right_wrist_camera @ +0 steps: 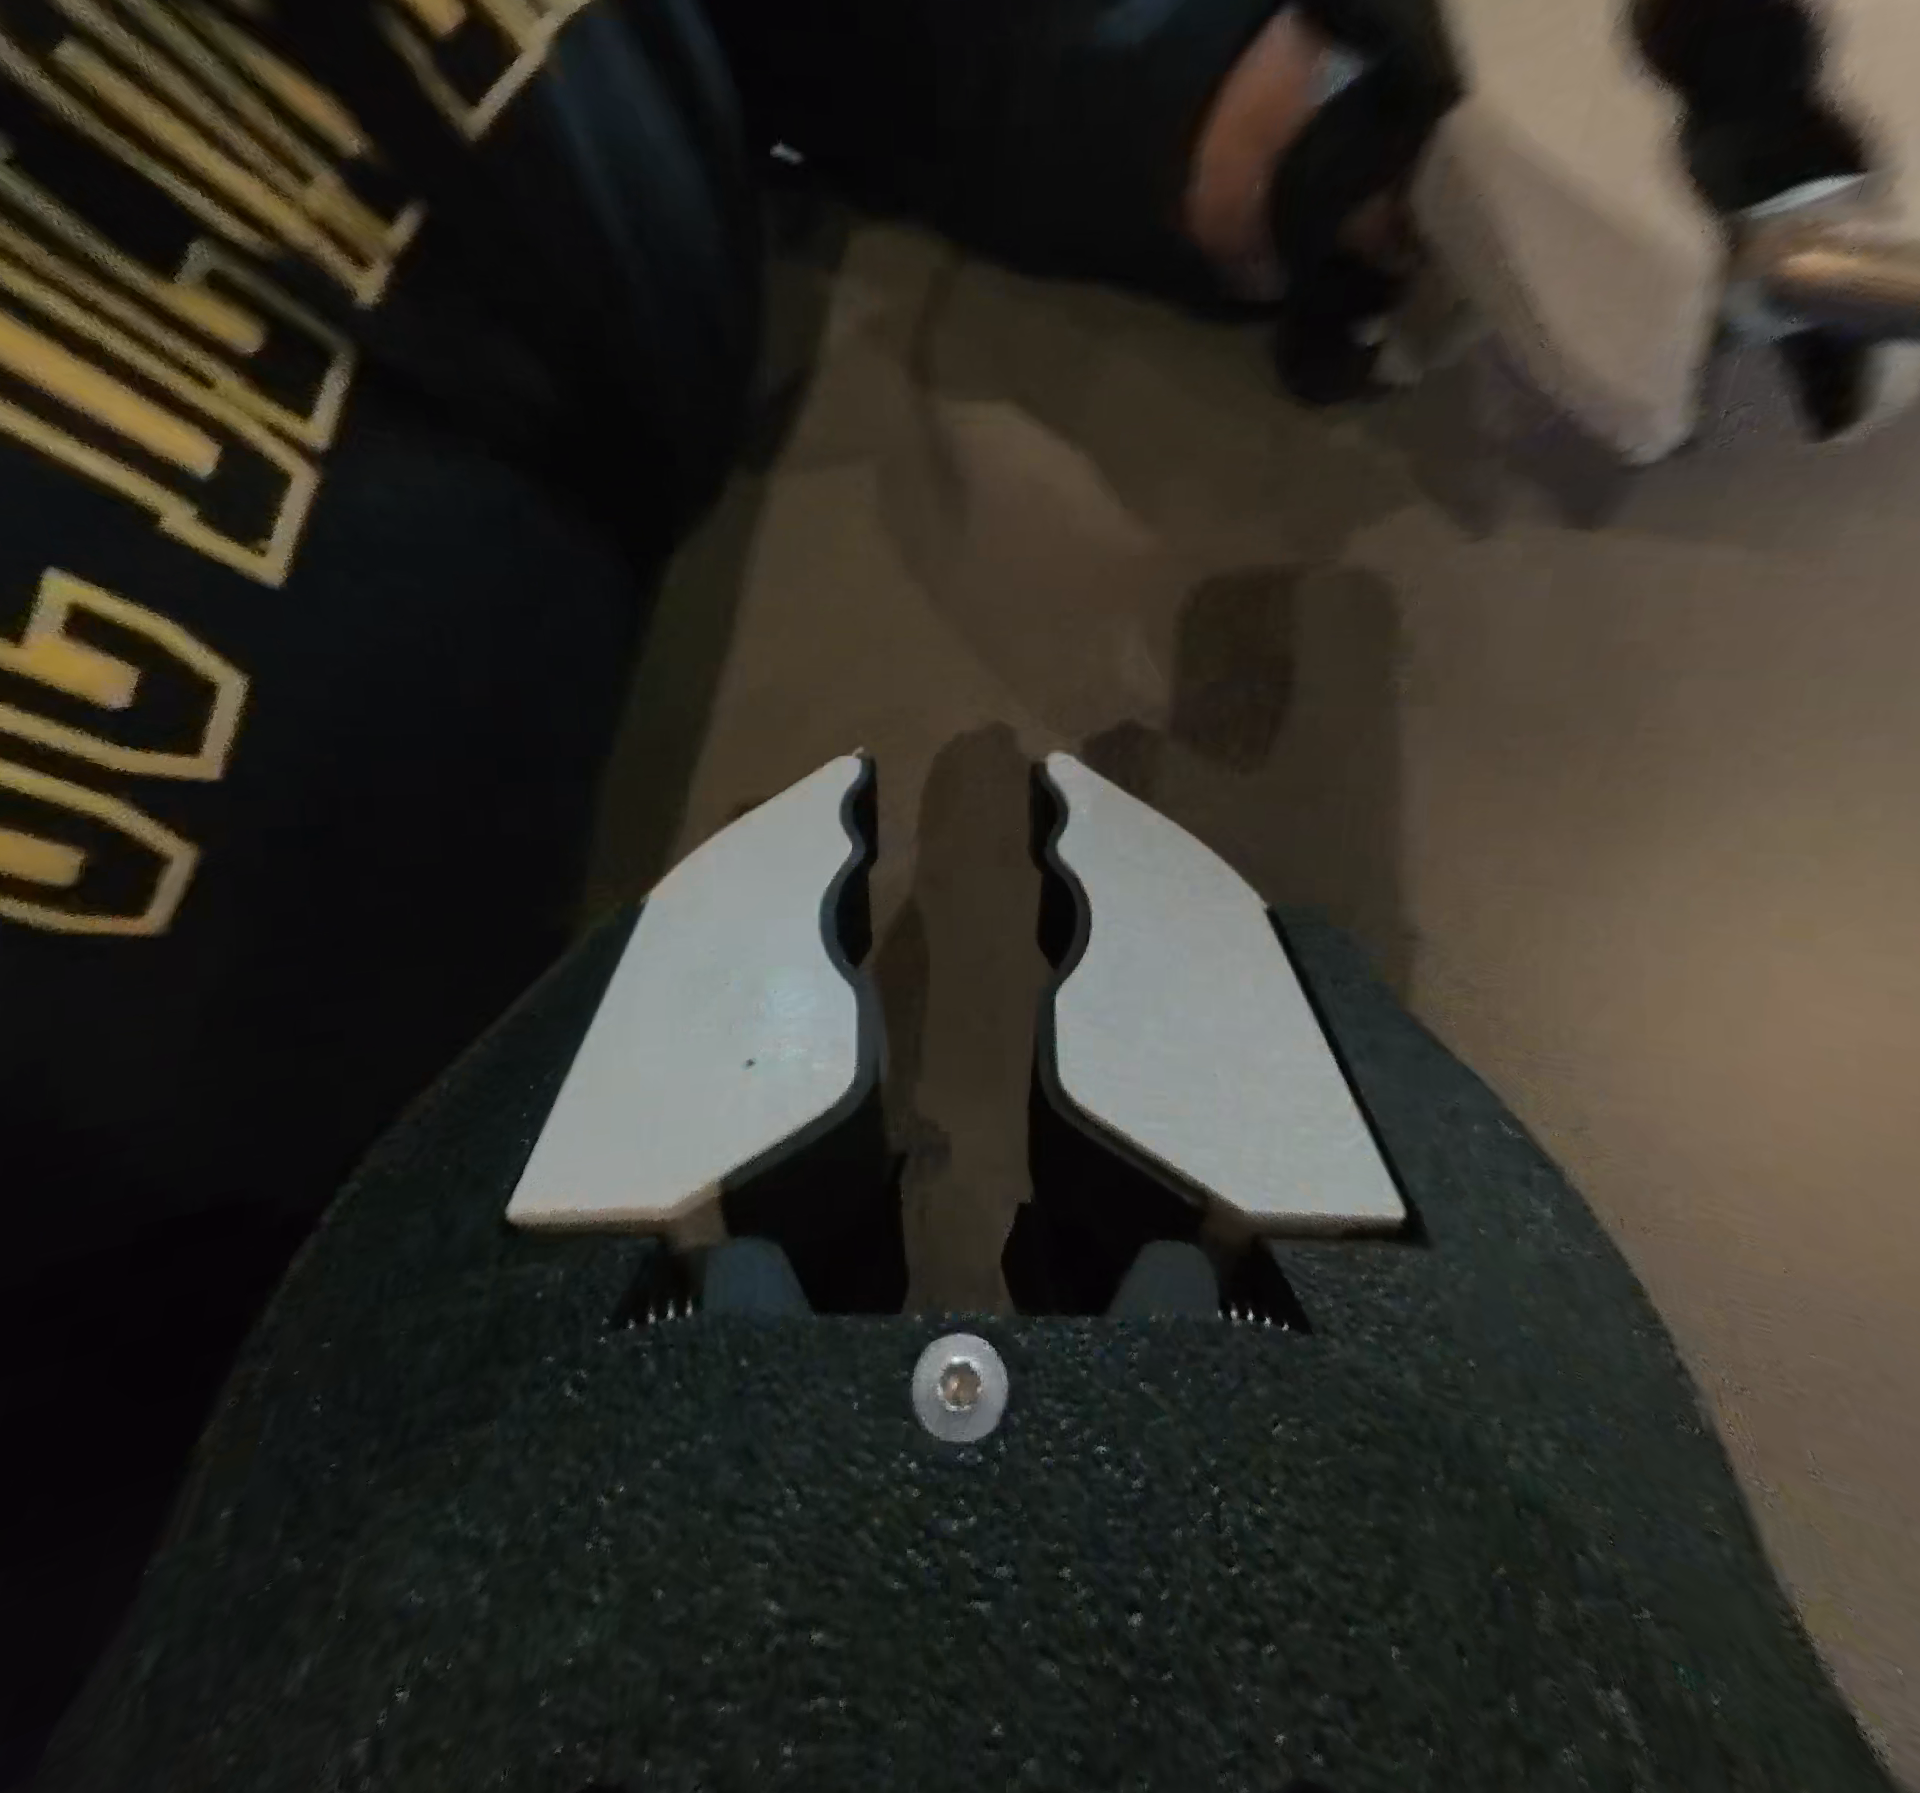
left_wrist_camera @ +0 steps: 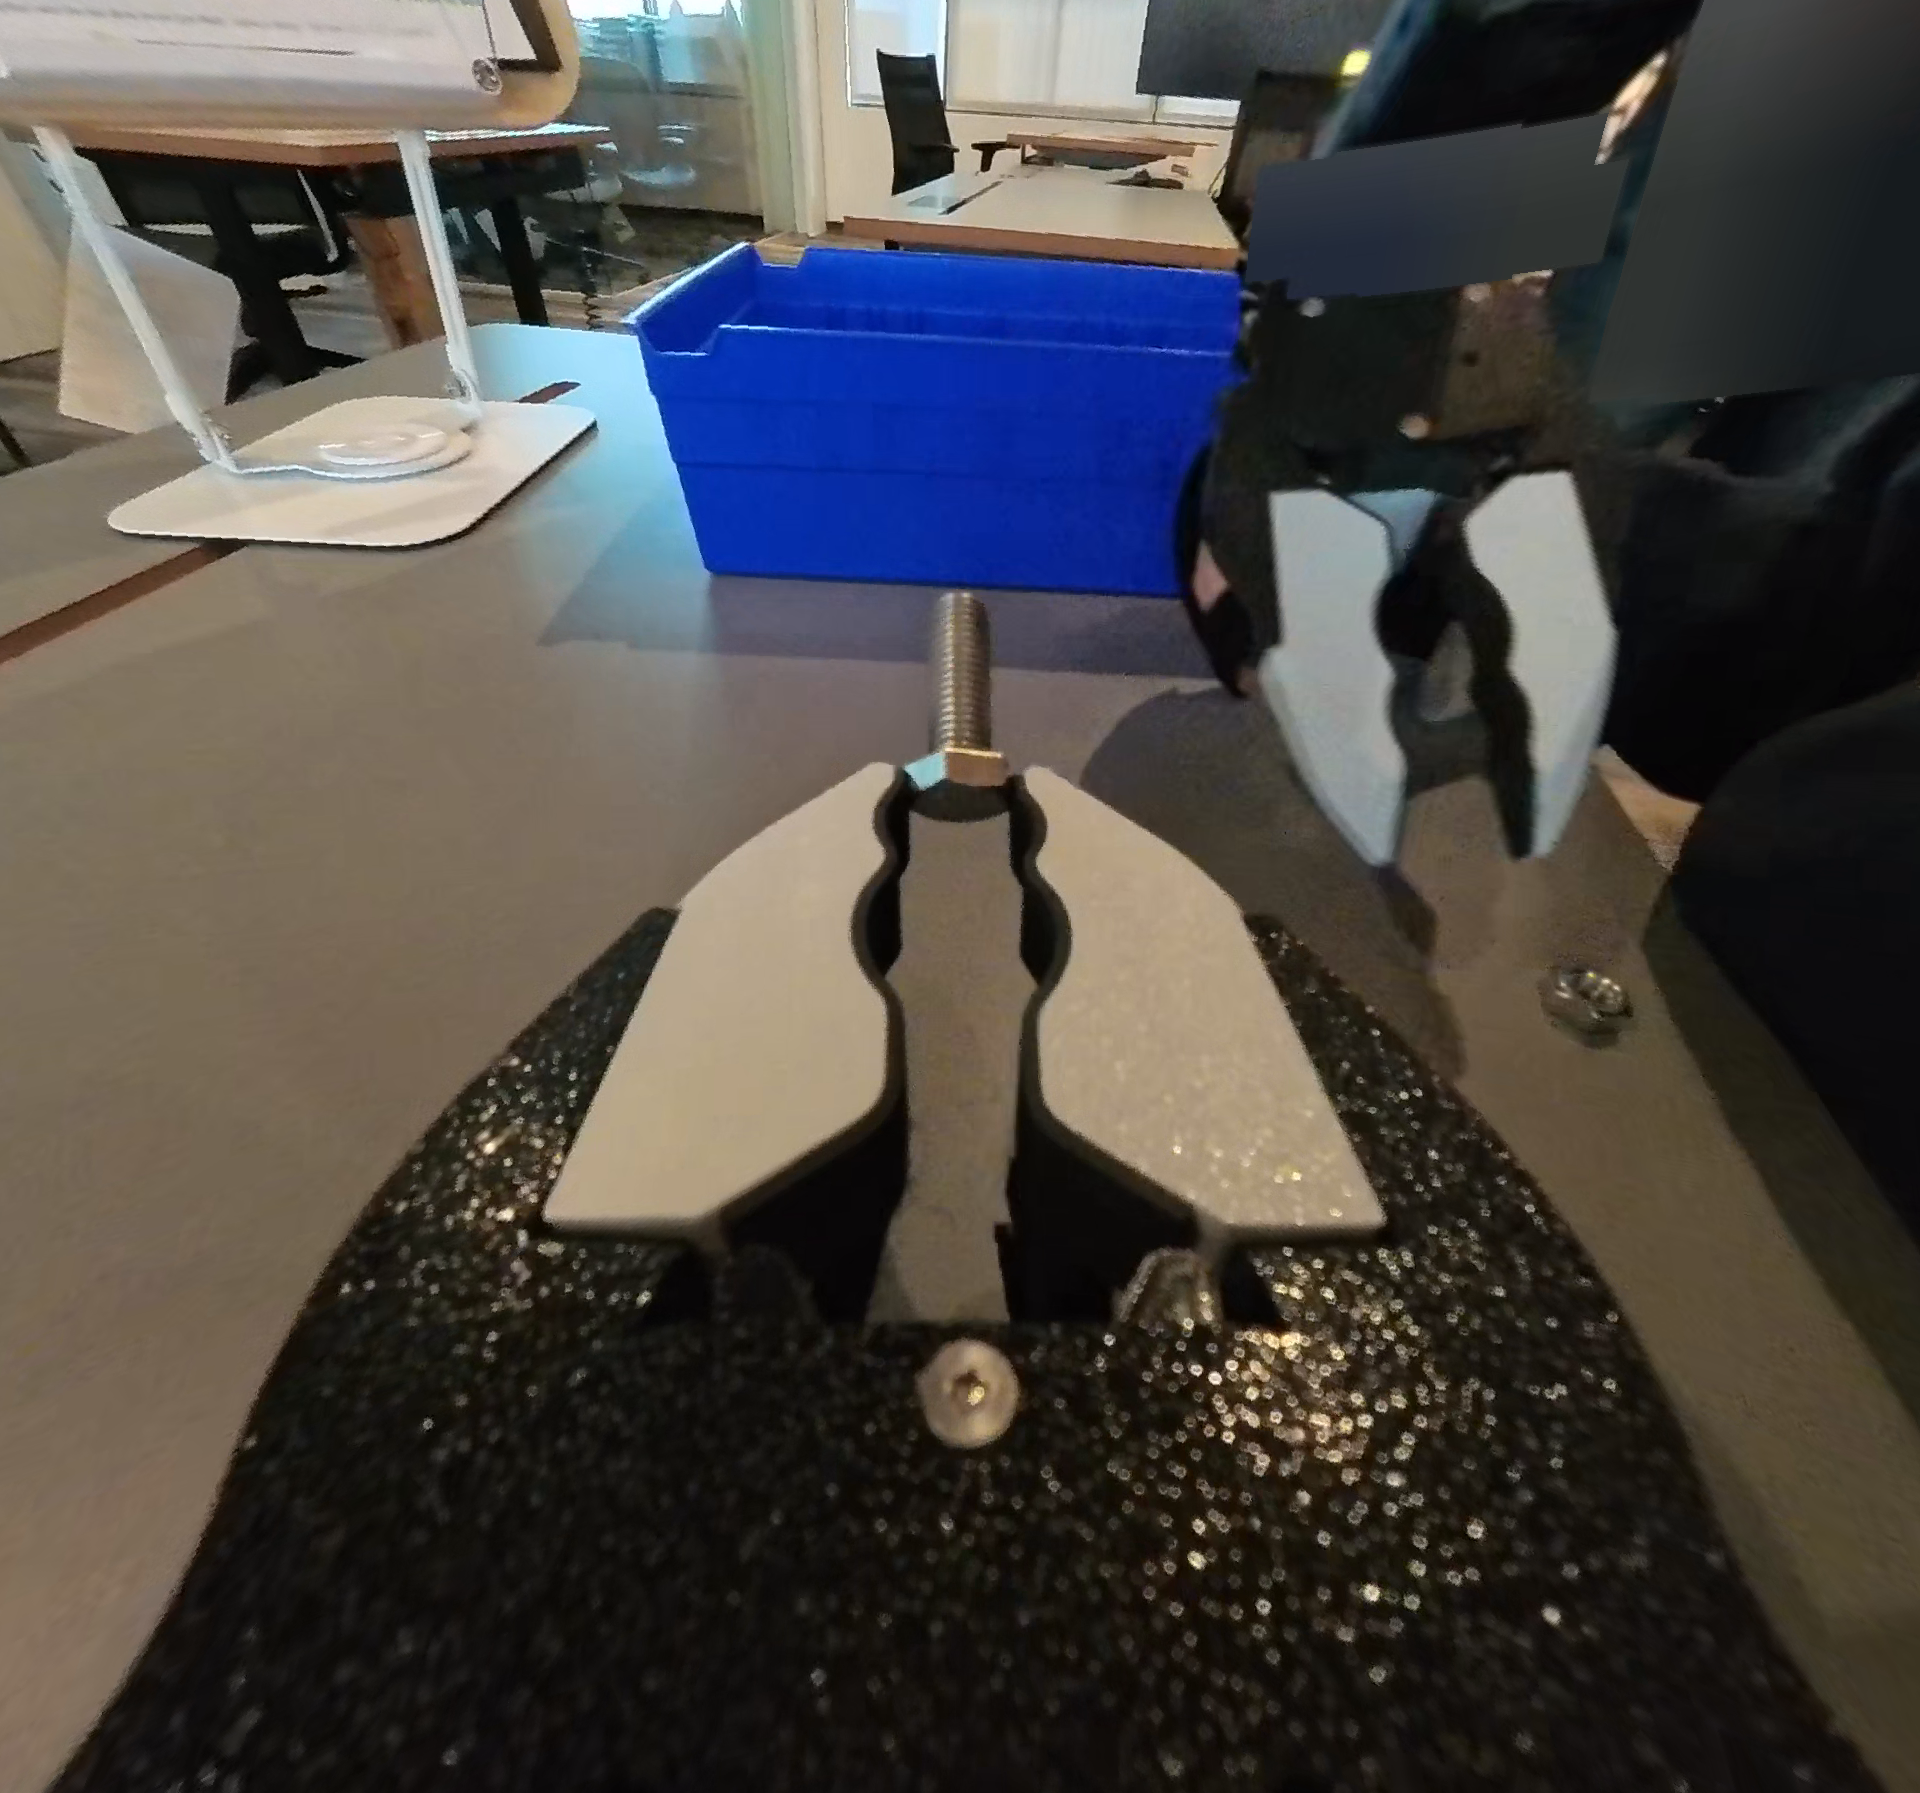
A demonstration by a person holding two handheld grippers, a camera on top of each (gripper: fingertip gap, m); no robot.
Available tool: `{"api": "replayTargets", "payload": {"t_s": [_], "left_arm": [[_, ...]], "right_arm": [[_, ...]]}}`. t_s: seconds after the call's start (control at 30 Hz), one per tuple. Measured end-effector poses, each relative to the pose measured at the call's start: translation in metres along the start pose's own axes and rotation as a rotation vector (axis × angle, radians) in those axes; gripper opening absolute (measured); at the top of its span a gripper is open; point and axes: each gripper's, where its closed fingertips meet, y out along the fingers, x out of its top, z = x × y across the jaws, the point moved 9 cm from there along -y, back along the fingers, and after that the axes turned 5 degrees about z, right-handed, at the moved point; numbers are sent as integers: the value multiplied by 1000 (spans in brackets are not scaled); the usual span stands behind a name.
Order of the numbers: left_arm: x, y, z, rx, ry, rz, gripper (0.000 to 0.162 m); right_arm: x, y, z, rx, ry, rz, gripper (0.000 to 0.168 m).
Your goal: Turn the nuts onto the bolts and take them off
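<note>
**Bolt held out, nut waiting on the table**

Left gripper (left_wrist_camera: 956,787): closed tight on the bolt (left_wrist_camera: 962,694), pinching only the six-sided head at the very tips. Threaded end left bare and sticking straight out, away from the camera, above the grey table (left_wrist_camera: 416,808). Probably held this way so a nut can go on from the front with nothing in the way.

Right gripper (right_wrist_camera: 954,767): a small gap between the fingers (right_wrist_camera: 727,995), nothing inside, just table below. Hanging near the table's edge, close to a dark shirt with gold marks (right_wrist_camera: 260,393) (the person holding the tools). In the left wrist view, seen off to the right, tips pointing down (left_wrist_camera: 1455,850).

One nut (left_wrist_camera: 1584,1000) lying flat on the table, just below and a little to the right of those tips, not touching them. No nut on the bolt yet, so the turning-on step looks not begun. Likely next job: pick up the nut, then bring it to the bare end of the bolt.

Blue bin (left_wrist_camera: 935,424) behind the bolt, well apart from it. White stand with a tilted board (left_wrist_camera: 343,455) at the far left (out of the way).

Left gripper in the right wrist view, top right (right_wrist_camera: 1725,226): very blurry, something shiny and metal at its tips.
</note>
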Motion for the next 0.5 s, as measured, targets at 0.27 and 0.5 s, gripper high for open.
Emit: {"api": "replayTargets", "payload": {"t_s": [0.27, 0.5], "left_arm": [[-1, 3, -3, 0, 33, 28, 18], [-1, 5, -5, -2, 51, 50, 18]], "right_arm": [[20, 29, 36, 12, 91, 408, 27], [24, 41, 50, -194, 210, 651, 28]]}}
